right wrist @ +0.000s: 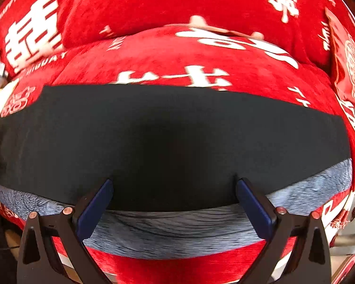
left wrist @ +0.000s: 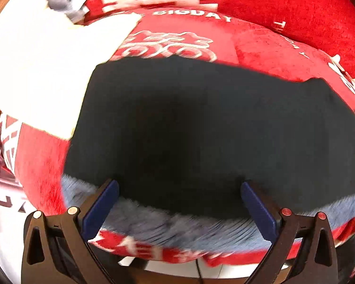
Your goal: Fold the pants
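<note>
Black pants (left wrist: 201, 123) lie flat on a red sofa seat, with a grey fleecy inner lining (left wrist: 182, 227) showing along their near edge. They fill the middle of the right wrist view (right wrist: 172, 137) too, with the grey lining (right wrist: 177, 232) in front. My left gripper (left wrist: 179, 187) is open and empty, its blue pads just above the near edge of the pants. My right gripper (right wrist: 175, 187) is also open and empty, over the same near edge further along.
The red sofa cover (left wrist: 272, 52) with white lettering surrounds the pants, with back cushions (right wrist: 153, 4) behind. A white cloth (left wrist: 47, 71) lies to the left of the pants. A red packet (right wrist: 343, 54) sits at the right. The sofa's front edge is just below the grippers.
</note>
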Tool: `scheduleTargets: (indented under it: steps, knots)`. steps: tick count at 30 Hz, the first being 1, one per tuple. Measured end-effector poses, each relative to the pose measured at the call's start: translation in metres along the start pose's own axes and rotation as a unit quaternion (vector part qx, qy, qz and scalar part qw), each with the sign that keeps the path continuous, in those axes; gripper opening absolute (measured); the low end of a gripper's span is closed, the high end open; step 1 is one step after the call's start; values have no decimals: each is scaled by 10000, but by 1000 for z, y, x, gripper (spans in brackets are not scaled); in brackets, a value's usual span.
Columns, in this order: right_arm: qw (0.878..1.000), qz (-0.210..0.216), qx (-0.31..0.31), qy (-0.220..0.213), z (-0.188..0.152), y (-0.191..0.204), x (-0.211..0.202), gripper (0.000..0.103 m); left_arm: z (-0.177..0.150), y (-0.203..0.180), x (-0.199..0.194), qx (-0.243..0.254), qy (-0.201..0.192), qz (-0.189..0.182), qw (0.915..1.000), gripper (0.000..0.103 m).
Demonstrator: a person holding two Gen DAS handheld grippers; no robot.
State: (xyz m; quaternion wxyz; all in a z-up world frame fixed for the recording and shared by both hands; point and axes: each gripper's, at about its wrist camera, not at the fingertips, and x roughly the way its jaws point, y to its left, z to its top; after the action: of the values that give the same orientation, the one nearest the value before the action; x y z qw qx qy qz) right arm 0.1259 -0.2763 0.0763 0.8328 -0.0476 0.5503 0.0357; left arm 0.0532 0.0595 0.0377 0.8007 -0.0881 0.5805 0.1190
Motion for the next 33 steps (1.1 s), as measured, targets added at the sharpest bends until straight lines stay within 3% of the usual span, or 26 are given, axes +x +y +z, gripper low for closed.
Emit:
scheduleTargets:
  steps: [1, 3, 4, 5, 7, 9, 13, 16, 17, 19, 21, 23, 28, 33]
  knots:
    - [9999, -89, -63, -29, 0, 6, -2, 103, -9, 3, -4, 176, -125, -69, 9997, 103]
    - [9996, -218, -171, -89, -1, 16, -4, 103, -22, -1, -7, 485, -158, 273, 9983, 103]
    - [9996, -199, -178, -56, -1, 19, -6, 103, -27, 0, -7, 491, -129, 522, 9973, 103]
    - [9997, -149, -175, -52, 0, 23, -11, 103, -30, 3, -9, 377, -104, 543, 9978, 103]
    - [9994, 51, -264, -220, 3, 34, -24, 103, -29, 5, -16, -61, -6, 117, 9999, 103]
    - [9981, 200, -502, -313, 4, 51, -28, 103, -23, -9, -27, -187, -45, -270, 9995, 103]
    - [9929, 385, -1074, -327, 11, 86, -20, 103, -7, -70, -36, 354, -205, -555, 9976, 103]
    - [9926, 312, -1171, 56, 13, 85, 2, 103, -1, -111, -26, 789, -165, -441, 9958, 103]
    - [9932, 539, -1031, 51, 13, 76, 4, 103, -2, -120, -22, 897, -85, -449, 9949, 103]
    - [9941, 528, -946, 23, 12, 60, 4, 103, -11, -138, -11, 1104, 81, -435, 9929, 103]
    - [9957, 458, -807, -13, 8, 35, 6, 103, -15, -145, -9, 1048, -7, -371, 9938, 103]
    - [9968, 666, -440, -75, 4, -3, 8, 103, -10, -150, -5, 979, 73, -353, 9945, 103]
    - [9995, 126, 251, -139, 2, -89, 15, 103, 20, -174, 1, 994, 139, -186, 9948, 103]
    - [9941, -229, 1062, -74, 3, -161, 9, 103, 32, -220, 0, 981, 235, -188, 9947, 103]
